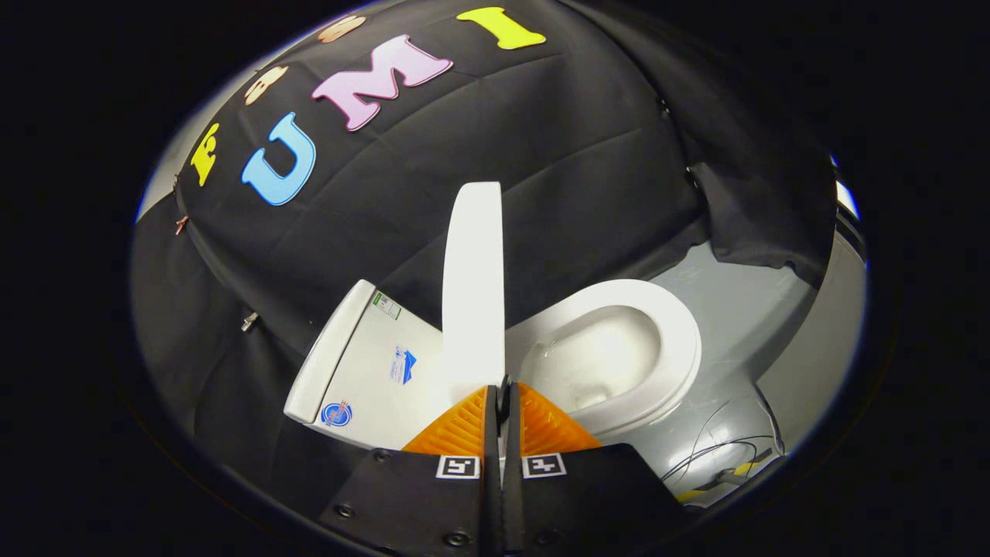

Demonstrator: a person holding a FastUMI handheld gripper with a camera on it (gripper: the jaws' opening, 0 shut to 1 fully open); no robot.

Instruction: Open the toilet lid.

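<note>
The grey floor carried the white toilet, which stood against the black cloth wall. Thin cables lay on it beside the bowl.

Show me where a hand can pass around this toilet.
Free: grey floor beyond the seat, up to the cloth wall. Crowded: cables beside the bowl, and the raised lid just ahead of the closed hand-held gripper, tank beside it.
</note>
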